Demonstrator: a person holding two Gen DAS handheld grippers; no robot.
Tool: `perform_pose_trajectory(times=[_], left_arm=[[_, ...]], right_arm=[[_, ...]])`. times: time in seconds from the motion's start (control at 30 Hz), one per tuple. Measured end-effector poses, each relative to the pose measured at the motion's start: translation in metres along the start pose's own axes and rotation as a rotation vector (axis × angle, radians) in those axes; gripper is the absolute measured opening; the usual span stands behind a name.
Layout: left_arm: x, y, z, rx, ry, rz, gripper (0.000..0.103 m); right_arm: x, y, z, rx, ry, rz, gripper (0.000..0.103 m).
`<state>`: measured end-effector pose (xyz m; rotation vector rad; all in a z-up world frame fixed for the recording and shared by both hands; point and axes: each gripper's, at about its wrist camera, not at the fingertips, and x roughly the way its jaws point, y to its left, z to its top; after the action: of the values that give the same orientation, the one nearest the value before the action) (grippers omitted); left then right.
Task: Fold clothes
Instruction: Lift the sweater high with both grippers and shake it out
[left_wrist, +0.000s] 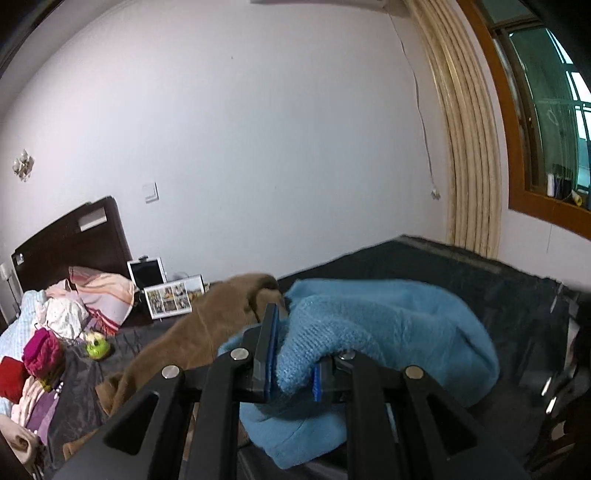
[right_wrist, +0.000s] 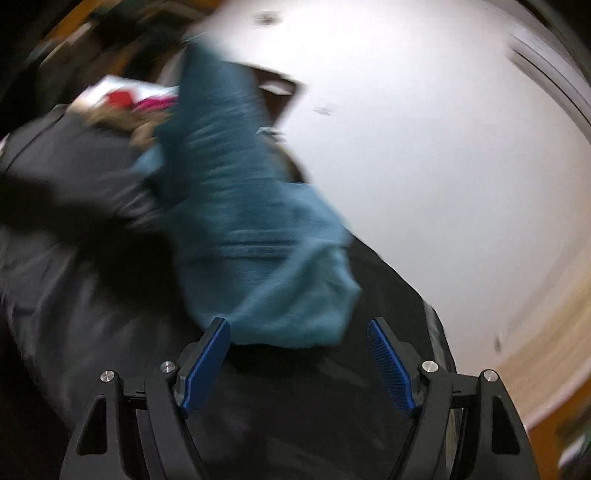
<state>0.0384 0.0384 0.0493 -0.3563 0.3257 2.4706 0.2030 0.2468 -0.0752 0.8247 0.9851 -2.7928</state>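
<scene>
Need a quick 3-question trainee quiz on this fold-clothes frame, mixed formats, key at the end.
1. True or false: the left gripper is shut on the blue fleece garment.
2. Multiple choice: the right gripper is A) shut on the fleece, B) open, with the fleece hanging ahead of its fingers, C) out of view.
3. Fill in: the garment lying left of the fleece on the dark bedspread is ____ in colour.

Key: 1 true; 2 B; 3 brown.

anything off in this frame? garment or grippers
Only the left gripper grips the blue fleece garment, bunched, not flat. The right gripper is open, the hem loose between its pads. Right wrist view is motion-blurred.
</scene>
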Motion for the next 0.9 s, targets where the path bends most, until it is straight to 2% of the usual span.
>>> perform_pose_trajectory(times=[0.1,0.23,0.37,0.5,0.57,0.63,0.73,0.9], left_arm=[[-0.007,0.001,0.016,0.003,-0.030,-0.004,0.017],[-0.016,0.002,0.035,-0.007,-0.076,-0.005,0.017],[-0.029,0.006,0.047,-0.038,-0.115,-0.002,0.016],[-0.041,0.011,0.059,-0.061,-0.146,-0.013,0.016],[-0.047,0.013,0.065,-0.076,-0.158,-0.024,0.016],[-0.052,0.014,0.069,-0.081,-0.172,-0.019,0.016],[-0.061,0.022,0.073,-0.112,-0.202,0.000,0.016],[-0.077,0.044,0.076,-0.203,-0.252,0.038,0.016]], right_arm=[[0.010,0.022,0.014,-0.081,-0.010,0.128,0.078],[0.019,0.045,0.038,-0.223,-0.039,0.229,0.078],[0.034,0.055,0.058,-0.267,-0.044,0.233,0.078],[0.054,0.052,0.061,-0.253,-0.008,0.219,0.078],[0.061,0.052,0.061,-0.237,0.010,0.214,0.069],[0.065,0.051,0.061,-0.206,0.022,0.176,0.033],[0.059,0.036,0.061,-0.078,0.004,0.114,0.021],[0.007,-0.030,0.055,0.222,-0.138,-0.171,0.018]])
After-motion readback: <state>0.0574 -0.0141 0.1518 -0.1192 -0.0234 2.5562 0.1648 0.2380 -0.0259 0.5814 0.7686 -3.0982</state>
